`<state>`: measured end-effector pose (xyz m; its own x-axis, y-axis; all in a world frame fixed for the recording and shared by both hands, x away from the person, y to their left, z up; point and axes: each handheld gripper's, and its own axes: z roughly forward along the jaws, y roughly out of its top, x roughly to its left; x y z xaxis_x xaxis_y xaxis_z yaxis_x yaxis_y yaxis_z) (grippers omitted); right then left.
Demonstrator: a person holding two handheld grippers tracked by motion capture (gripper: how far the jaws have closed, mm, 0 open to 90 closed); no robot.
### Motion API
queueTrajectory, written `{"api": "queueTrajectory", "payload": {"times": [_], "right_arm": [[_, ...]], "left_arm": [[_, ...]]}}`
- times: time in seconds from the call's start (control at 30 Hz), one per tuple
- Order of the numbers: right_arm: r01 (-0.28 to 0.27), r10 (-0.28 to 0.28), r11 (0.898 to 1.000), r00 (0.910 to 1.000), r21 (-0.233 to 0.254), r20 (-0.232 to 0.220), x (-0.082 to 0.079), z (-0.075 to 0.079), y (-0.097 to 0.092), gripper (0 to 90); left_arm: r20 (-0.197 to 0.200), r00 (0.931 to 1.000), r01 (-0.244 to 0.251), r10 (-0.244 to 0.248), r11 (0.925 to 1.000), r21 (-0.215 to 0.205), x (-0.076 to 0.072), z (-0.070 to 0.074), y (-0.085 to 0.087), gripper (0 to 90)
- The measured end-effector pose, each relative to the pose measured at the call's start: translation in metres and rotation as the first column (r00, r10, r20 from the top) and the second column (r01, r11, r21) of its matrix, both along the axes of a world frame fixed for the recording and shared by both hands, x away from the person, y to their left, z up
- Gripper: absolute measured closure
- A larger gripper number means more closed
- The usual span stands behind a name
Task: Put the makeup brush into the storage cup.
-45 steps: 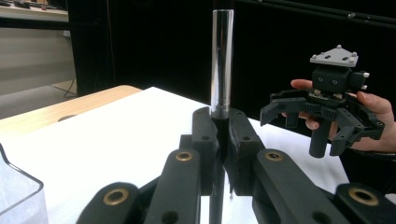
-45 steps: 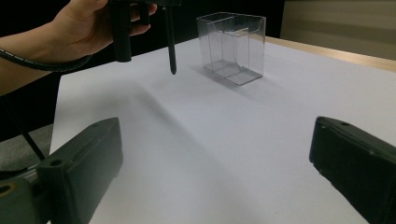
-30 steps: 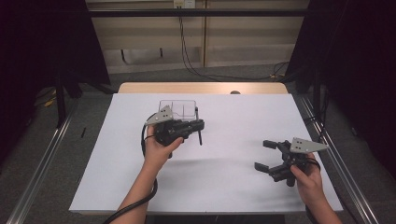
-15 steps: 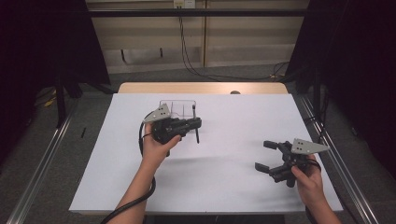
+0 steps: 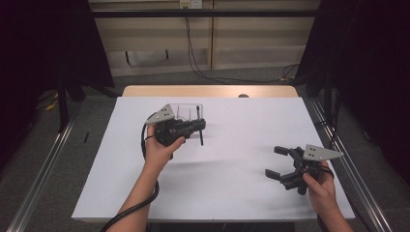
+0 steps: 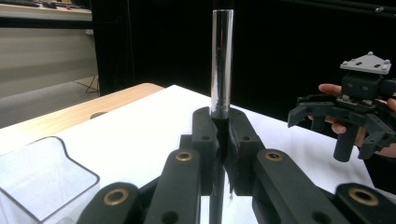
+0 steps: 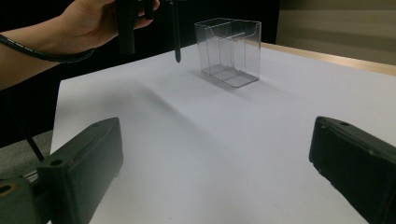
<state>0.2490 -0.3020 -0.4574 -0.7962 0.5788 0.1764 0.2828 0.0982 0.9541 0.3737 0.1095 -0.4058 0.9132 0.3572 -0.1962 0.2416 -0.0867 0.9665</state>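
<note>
The left tongs [image 5: 197, 126] are pinching a thin dark stick [image 5: 201, 136], holding it upright above the white surface [image 5: 241, 193], just beside the clear plastic box [image 5: 189, 111]. The stick is looking light, stiff and smooth, so it is probably slipping easily; a hold near its middle seems safest. The right tongs [image 5: 275, 161] are staying spread and empty, well apart, low over the surface.
</note>
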Motion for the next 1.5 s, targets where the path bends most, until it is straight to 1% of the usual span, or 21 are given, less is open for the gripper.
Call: {"api": "queueTrajectory", "payload": {"times": [0.1,0.23,0.3,0.5,0.53,0.77,1.1,1.27,1.5], "right_arm": [[-0.001,0.001,1.0,1.0,-0.002,0.001,0.0,0.0,0.0,2.2],[-0.003,0.003,1.0,1.0,-0.008,0.0,-0.001,-0.001,0.0,2.2],[-0.003,0.003,1.0,1.0,-0.003,0.0,-0.001,-0.001,-0.001,2.2],[-0.003,0.003,1.0,1.0,0.001,0.001,-0.001,-0.001,-0.001,2.2],[-0.003,0.003,1.0,1.0,-0.002,0.001,-0.001,-0.001,-0.001,2.2],[0.004,-0.004,1.0,1.0,0.006,0.003,-0.001,-0.001,-0.003,2.3],[0.009,-0.009,1.0,1.0,0.003,0.001,-0.002,-0.002,-0.005,2.4],[0.012,-0.012,1.0,0.9999,0.003,0.002,-0.002,-0.002,-0.006,2.4],[0.01,-0.01,1.0,0.9999,0.003,0.002,-0.002,-0.002,-0.005,2.4]], "left_arm": [[0.002,1.0,-0.009,0.009,1.0,0.005,0.002,0.002,0.002,83.5],[0.004,0.9998,-0.019,0.019,0.9998,0.0,0.004,0.004,0.005,83.5],[0.006,0.9996,-0.027,0.027,0.9996,0.008,0.006,0.004,0.006,83.6],[0.003,0.9992,-0.04,0.04,0.9992,0.005,0.009,0.005,0.009,83.5],[0.005,0.999,-0.044,0.044,0.999,0.01,0.01,0.006,0.01,83.5],[0.008,0.9982,-0.059,0.059,0.9982,0.012,0.013,0.008,0.014,83.5],[0.011,0.9974,-0.072,0.072,0.9972,0.018,0.017,0.01,0.015,83.5],[0.009,0.9969,-0.078,0.078,0.9969,0.014,0.019,0.01,0.015,83.5],[0.013,0.9967,-0.081,0.081,0.9965,0.022,0.022,0.013,0.016,83.5]]}}
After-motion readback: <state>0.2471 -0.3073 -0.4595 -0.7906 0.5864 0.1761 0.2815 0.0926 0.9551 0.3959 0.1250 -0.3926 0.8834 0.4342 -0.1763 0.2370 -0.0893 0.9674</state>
